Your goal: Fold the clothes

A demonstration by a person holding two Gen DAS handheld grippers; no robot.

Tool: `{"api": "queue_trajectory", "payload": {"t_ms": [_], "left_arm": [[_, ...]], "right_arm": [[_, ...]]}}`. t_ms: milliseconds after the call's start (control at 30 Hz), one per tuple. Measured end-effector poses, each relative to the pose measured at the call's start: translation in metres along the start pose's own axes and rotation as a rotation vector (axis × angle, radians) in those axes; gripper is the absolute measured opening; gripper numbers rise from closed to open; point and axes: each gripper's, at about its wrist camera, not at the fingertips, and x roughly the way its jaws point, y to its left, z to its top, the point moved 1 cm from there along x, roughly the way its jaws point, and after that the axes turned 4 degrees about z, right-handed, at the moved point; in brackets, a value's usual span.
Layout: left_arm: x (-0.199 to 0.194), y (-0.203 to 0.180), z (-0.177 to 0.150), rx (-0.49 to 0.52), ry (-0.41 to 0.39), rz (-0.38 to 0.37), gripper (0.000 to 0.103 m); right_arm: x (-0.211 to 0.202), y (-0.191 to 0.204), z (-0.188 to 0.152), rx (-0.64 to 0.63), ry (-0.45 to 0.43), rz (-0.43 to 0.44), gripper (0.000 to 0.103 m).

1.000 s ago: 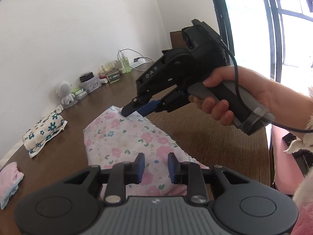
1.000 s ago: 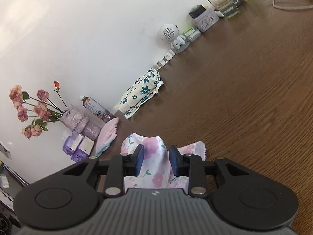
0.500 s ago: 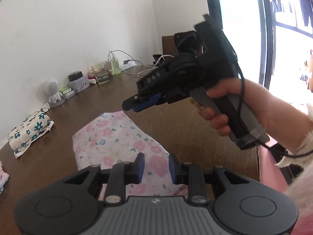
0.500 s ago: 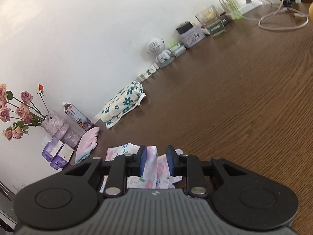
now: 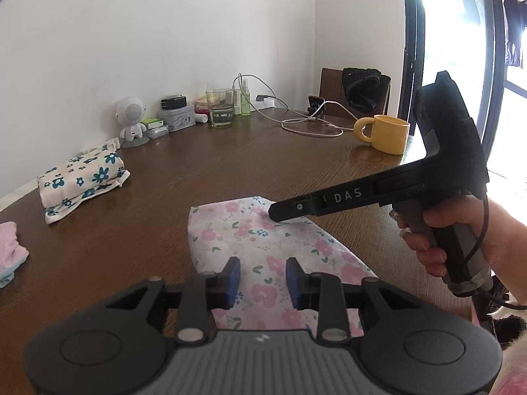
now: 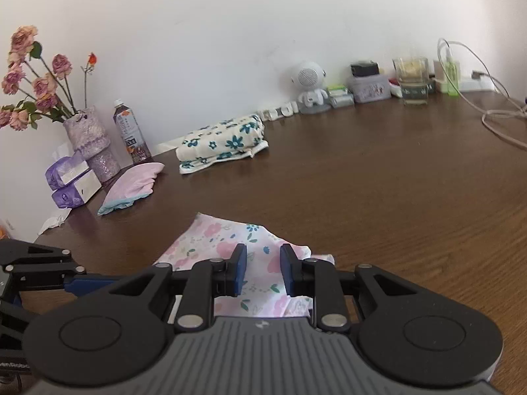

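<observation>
Pressing down with its tip, the right black two-finger gripper [image 5: 278, 214] was seen at the far right corner of the thin white cloth with pink flowers [image 5: 263, 256]. Its blue-padded fingers [image 6: 239, 270] stood apart, with cloth visible in the gap, and nothing was pinched. The left black gripper [image 5: 263, 278] was held just above the near part of the cloth, also spread and holding nothing.

A second earlier a corner of the cloth had been lifted by the right gripper; half a second earlier the tool was in the air. Now the cloth lay flat on the brown wooden table [image 5: 197, 164] as a narrow folded strip, so one fold was judged laid and being smoothed.

The letters "DAS" [image 5: 347, 195] were read on the right gripper. The label of the dark drink bottle [image 6: 129, 130] could not be read.
</observation>
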Motion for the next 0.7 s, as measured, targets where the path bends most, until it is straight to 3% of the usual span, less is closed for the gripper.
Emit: {"api": "queue_trajectory", "payload": {"t_ms": [167, 200, 233, 300, 500, 700], "left_arm": [[-0.028, 0.015, -0.014, -0.084, -0.028, -0.027, 0.040], [-0.034, 0.017, -0.017, -0.088, -0.024, -0.041, 0.045], [-0.040, 0.018, -0.021, -0.088, -0.019, -0.055, 0.051], [-0.051, 0.017, -0.029, -0.062, -0.010, -0.067, 0.054], [-0.055, 0.000, -0.053, 0.006, 0.041, -0.021, 0.054], [-0.043, -0.015, -0.061, 0.005, 0.053, 0.049, 0.053]], "right_arm": [[-0.019, -0.009, -0.007, 0.067, -0.026, 0.008, 0.023], [-0.028, -0.007, -0.007, 0.074, -0.047, 0.024, 0.023], [-0.037, -0.003, -0.007, 0.071, -0.064, 0.031, 0.025], [-0.057, 0.009, -0.012, 0.031, -0.092, 0.021, 0.034], [-0.101, 0.052, -0.052, -0.106, -0.075, -0.001, 0.046], [-0.108, 0.075, -0.093, -0.134, -0.010, -0.003, 0.048]]}}
